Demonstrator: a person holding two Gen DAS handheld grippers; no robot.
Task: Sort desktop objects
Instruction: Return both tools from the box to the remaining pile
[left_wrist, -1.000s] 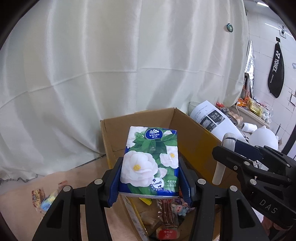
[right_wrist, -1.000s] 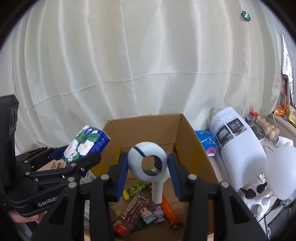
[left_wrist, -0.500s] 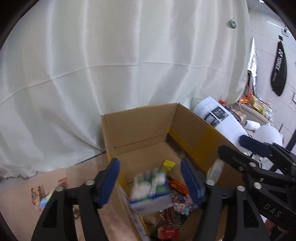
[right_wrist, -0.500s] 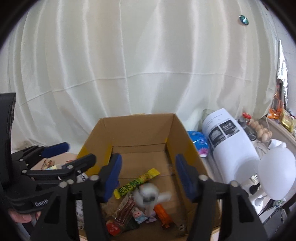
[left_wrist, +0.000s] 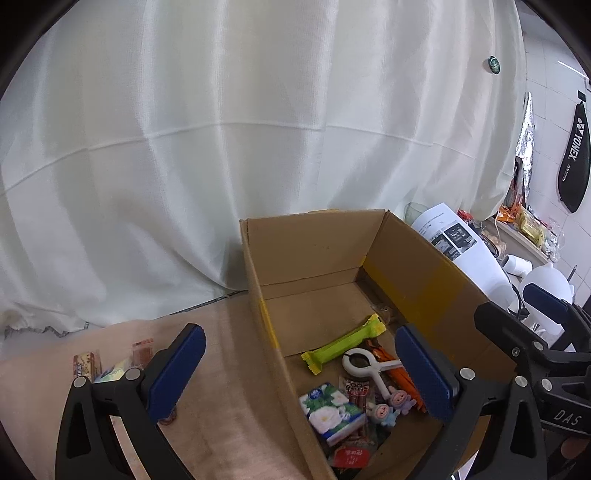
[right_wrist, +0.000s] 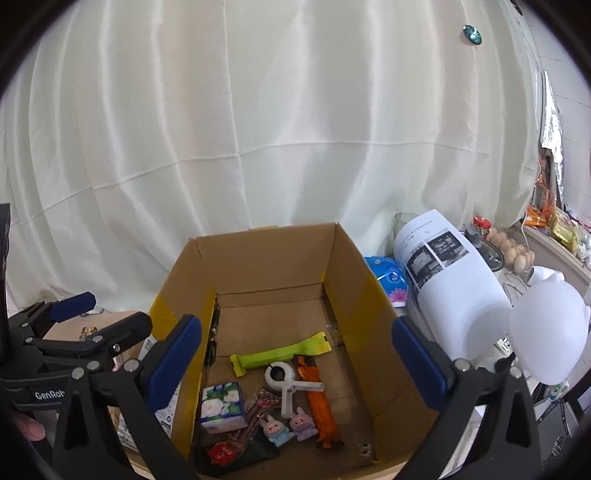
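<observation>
An open cardboard box (left_wrist: 314, 243) (right_wrist: 266, 266) stands on the wooden table. In it lie a flowered tissue pack (left_wrist: 332, 410) (right_wrist: 221, 406), a white ring-headed tool (left_wrist: 360, 363) (right_wrist: 282, 378), a green wrapper (left_wrist: 343, 345), an orange packet (right_wrist: 319, 402) and two small pig figures (right_wrist: 288, 428). My left gripper (left_wrist: 301, 354) hovers over the box's left wall, its jaws opening wide with nothing between them. My right gripper (right_wrist: 297, 343) hangs above the box's inside, jaws also opening and holding nothing. Each gripper shows at the edge of the other's view.
Snack packets (left_wrist: 110, 365) lie on the table left of the box. Right of it are a blue tissue pack (right_wrist: 388, 277), a rolled printed sheet (right_wrist: 443, 266) and a white lamp (right_wrist: 546, 332). A pale curtain (left_wrist: 258, 129) hangs close behind.
Both grippers opened. The tissue pack fell out of the left one and the white ring tool out of the right one; both now lie in the box. The left gripper shifted left.
</observation>
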